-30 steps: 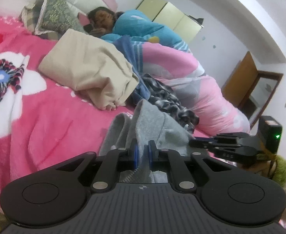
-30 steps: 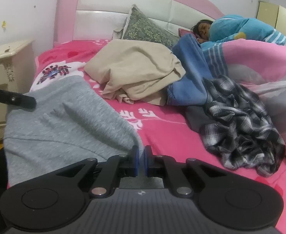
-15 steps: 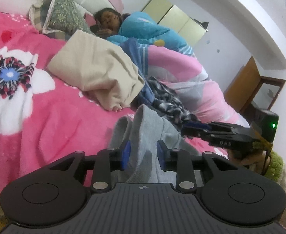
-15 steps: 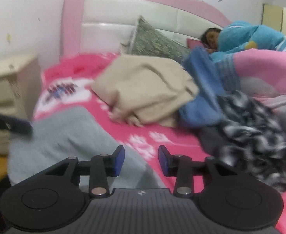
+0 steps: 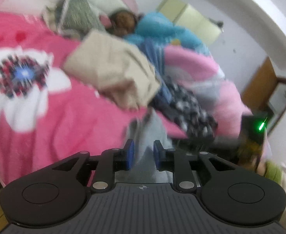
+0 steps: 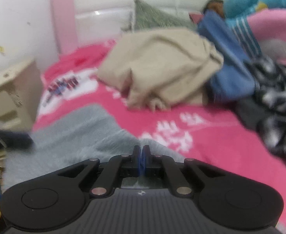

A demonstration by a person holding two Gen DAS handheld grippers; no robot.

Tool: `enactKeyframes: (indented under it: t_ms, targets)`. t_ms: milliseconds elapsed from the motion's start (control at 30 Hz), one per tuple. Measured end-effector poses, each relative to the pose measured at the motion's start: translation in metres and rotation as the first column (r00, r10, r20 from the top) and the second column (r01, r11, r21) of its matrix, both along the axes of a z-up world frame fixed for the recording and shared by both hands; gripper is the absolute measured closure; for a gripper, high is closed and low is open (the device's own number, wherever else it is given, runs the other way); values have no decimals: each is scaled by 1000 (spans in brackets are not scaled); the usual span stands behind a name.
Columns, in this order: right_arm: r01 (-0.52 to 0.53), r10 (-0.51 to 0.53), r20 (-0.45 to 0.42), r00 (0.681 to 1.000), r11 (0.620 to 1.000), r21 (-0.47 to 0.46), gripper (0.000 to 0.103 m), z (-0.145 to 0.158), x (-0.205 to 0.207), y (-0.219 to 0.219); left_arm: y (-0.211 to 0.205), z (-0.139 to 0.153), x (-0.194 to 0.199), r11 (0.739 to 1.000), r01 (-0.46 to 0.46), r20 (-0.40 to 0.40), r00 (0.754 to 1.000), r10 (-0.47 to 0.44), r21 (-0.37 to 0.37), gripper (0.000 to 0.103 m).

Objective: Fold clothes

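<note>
A grey garment [image 6: 80,132] lies at the near edge of the pink bedspread [image 6: 211,136]. My right gripper [image 6: 142,152] is shut, and a fold of the grey cloth rises to its pads. In the left wrist view the grey garment [image 5: 150,128] runs between the blue pads of my left gripper [image 5: 143,152]. Those jaws are closing but still stand apart and do not pinch the cloth. The left gripper's finger [image 6: 8,140] shows as a dark blur over the garment's left edge. Both views are blurred by motion.
A beige cloth [image 6: 162,68], a blue garment [image 6: 230,68] and a plaid shirt [image 6: 275,101] are heaped mid-bed. A person [image 5: 123,21] lies under a pink quilt at the far side. A cream nightstand [image 6: 8,89] stands left of the bed, with a grey pillow [image 6: 152,17] at the headboard.
Both grippers let go of the grey garment. The right one moved forward and down and has shut again on the cloth. The left pads now stand apart around it.
</note>
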State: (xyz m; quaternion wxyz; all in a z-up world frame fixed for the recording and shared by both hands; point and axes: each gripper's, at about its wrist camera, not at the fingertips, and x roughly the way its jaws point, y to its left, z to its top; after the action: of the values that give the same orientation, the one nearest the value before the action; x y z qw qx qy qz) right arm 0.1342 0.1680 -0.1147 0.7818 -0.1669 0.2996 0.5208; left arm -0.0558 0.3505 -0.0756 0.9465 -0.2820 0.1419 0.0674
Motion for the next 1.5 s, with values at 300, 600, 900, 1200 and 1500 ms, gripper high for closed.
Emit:
enactKeyframes:
  t_ms: [300, 600, 900, 1200, 1500]
  targets:
    - [317, -289, -145, 946, 915, 250, 86, 52, -12, -91, -35, 41, 24, 997, 54, 44, 997, -56, 46, 74]
    - [672, -637, -221, 739, 672, 312, 72, 69, -72, -294, -84, 20, 84, 985, 152, -85, 986, -146, 76, 73]
    - [888, -831, -345, 437, 337, 313, 72, 60, -91, -442, -77, 7, 87, 994, 57, -156, 987, -42, 91, 72]
    - [909, -682, -601, 417, 310, 279, 59, 9, -92, -466, -74, 24, -17, 998, 6, -93, 996, -12, -66, 33]
    - [914, -524, -763, 379, 340, 221, 56, -12, -93, -450, -67, -23, -26, 966, -53, -173, 985, 9, -253, 32]
